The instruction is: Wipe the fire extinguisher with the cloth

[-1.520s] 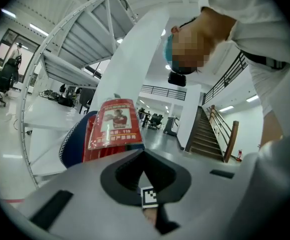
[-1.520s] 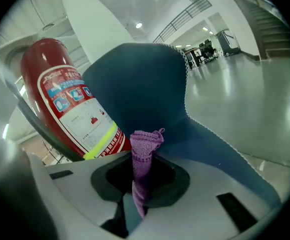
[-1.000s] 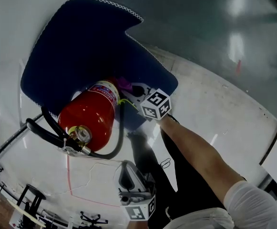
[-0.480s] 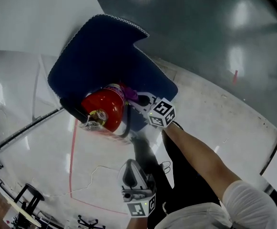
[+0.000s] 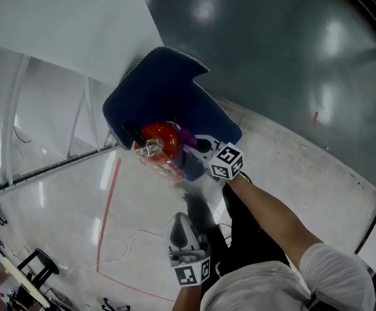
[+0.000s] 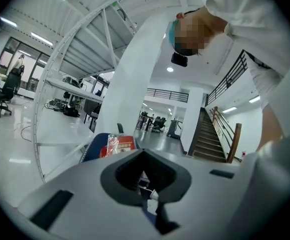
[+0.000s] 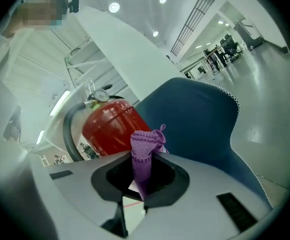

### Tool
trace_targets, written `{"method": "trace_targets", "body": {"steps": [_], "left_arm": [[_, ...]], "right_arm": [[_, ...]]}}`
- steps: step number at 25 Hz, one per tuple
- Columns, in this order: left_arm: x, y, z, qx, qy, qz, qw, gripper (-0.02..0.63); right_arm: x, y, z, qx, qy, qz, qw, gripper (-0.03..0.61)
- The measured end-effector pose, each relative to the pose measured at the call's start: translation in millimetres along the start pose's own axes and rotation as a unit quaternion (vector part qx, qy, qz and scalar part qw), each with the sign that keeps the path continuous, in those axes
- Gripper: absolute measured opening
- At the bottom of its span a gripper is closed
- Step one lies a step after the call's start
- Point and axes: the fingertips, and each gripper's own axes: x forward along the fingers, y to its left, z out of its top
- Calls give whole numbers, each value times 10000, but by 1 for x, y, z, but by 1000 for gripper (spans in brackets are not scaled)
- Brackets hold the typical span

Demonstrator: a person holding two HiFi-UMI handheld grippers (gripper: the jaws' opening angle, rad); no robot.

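Note:
A red fire extinguisher (image 5: 160, 141) stands on a dark blue mat (image 5: 165, 89) on the floor, its black hose and gauge towards me. My right gripper (image 5: 199, 144) is shut on a purple cloth (image 5: 188, 135), which is held close against the extinguisher's right side. In the right gripper view the purple cloth (image 7: 145, 149) sticks up from the right gripper (image 7: 140, 181), with the extinguisher (image 7: 110, 126) just behind it and the mat (image 7: 199, 119) to the right. My left gripper (image 5: 182, 224) hangs lower, apart from the extinguisher, shut and holding nothing. In the left gripper view, the extinguisher (image 6: 117, 145) shows beyond the left gripper (image 6: 144, 176).
A white slanted panel (image 5: 65, 24) rises behind the mat. A red line (image 5: 108, 206) and a thin cable (image 5: 132, 237) cross the glossy floor. My dark trousers (image 5: 252, 232) are below the right arm. A staircase (image 6: 212, 139) stands farther off.
In the head view the extinguisher and mat have shrunk and shifted up and right, seen more from above. The right gripper with the cloth stays at the extinguisher's side. The left gripper stays low.

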Motion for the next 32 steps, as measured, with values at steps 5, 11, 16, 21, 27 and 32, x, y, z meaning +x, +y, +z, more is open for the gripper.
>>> {"method": "trace_targets", "body": {"steps": [5, 11, 16, 21, 27, 32], "left_arm": [[-20, -14, 32, 106, -164, 46, 9998, 6], [-29, -15, 63, 136, -399, 20, 9991, 5], [-36, -21, 85, 273, -450, -125, 9985, 5], [-37, -22, 104, 288, -518, -160, 9981, 5], [-23, -20, 107, 539, -522, -148, 9971, 5], [-14, -11, 95, 487, -407, -262, 9976, 5]], "right_arm": [[-20, 39, 39, -72, -139, 84, 9998, 55], [-23, 69, 69, -178, -252, 149, 9994, 55], [-24, 88, 79, -199, -177, 232, 9994, 55], [-46, 112, 105, -497, -416, 127, 9978, 55], [-91, 129, 147, -1237, -823, -405, 9881, 55], [-122, 122, 143, -1286, -879, -768, 9848, 55]]}}
